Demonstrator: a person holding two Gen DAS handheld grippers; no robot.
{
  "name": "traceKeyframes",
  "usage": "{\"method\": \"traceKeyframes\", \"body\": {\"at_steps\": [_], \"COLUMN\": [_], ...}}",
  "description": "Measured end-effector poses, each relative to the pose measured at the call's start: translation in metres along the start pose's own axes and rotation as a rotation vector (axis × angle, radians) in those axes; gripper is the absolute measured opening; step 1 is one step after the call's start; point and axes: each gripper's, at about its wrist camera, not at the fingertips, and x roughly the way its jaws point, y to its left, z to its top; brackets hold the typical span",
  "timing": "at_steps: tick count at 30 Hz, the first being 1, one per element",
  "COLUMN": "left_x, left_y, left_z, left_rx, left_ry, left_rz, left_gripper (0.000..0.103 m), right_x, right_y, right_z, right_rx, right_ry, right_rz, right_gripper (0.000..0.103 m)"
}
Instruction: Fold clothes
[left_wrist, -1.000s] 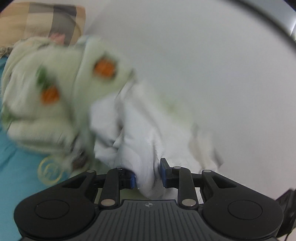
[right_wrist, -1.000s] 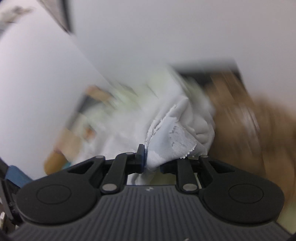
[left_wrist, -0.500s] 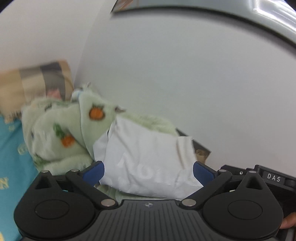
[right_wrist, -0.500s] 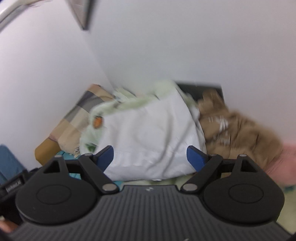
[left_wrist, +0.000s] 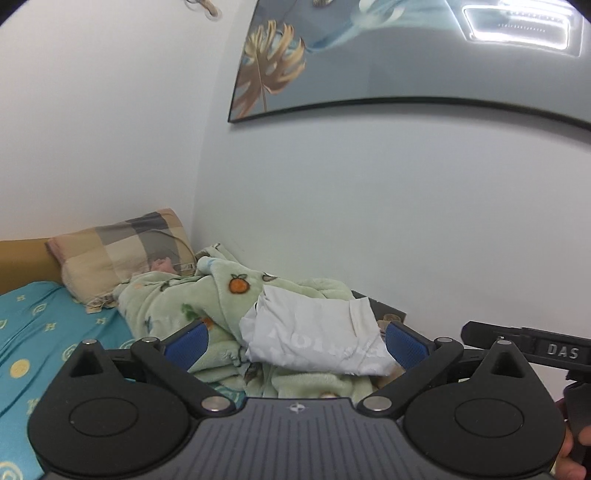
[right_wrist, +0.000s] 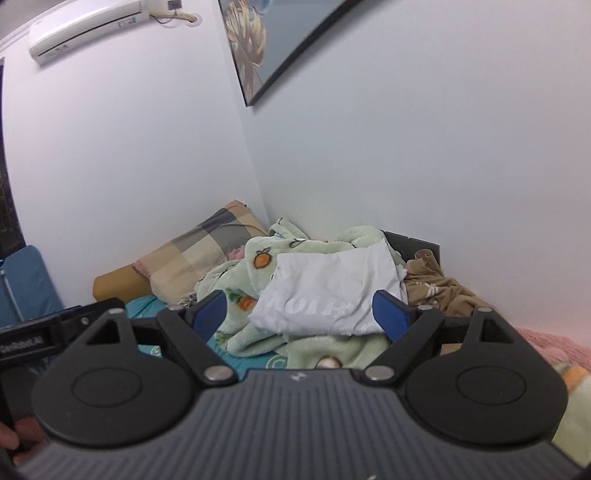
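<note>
A folded white garment (left_wrist: 317, 336) with pale lettering lies on top of a green fleece blanket (left_wrist: 177, 299) at the far corner of the bed. It also shows in the right wrist view (right_wrist: 332, 295). My left gripper (left_wrist: 295, 345) is open and empty, held back from the garment. My right gripper (right_wrist: 299, 314) is open and empty too, also clear of it. A crumpled brown garment (right_wrist: 439, 291) lies to the right of the white one.
A checked pillow (left_wrist: 122, 247) leans on the wall at the head of the bed, over a teal sheet (left_wrist: 37, 325). A framed picture (left_wrist: 406, 55) hangs above. A pink blanket (right_wrist: 546, 343) lies at the right. Walls close the corner.
Both grippers opened, let go of the white garment and pulled back and up. The garment now rests folded on the green blanket.
</note>
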Motion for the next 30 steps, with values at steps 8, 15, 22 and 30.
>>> {"method": "traceKeyframes", "body": {"at_steps": [8, 15, 22, 30], "left_x": [-0.095, -0.132, -0.134, -0.138], "left_y": [-0.023, -0.034, -0.034, -0.029], "left_z": [-0.054, -0.069, -0.071, -0.072], "left_rx": [0.018, 0.024, 0.031, 0.018], "left_ry": [-0.077, -0.102, -0.109, -0.104], "left_rz": [0.065, 0.103, 0.116, 0.122], "left_gripper": [0.103, 0.103, 0.103, 0.103], "right_x": [-0.073, -0.105, -0.102, -0.098], "right_y": [0.018, 0.035, 0.035, 0.038], "right_z": [-0.043, -0.061, -0.063, -0.068], "right_rx": [-0.051, -0.132, -0.124, -0.131], "right_ry": [-0.055, -0.1, -0.092, -0.078], "right_rz": [0.029, 0.039, 0.029, 0.018], "right_gripper": [0.087, 0.087, 0.087, 0.087]}}
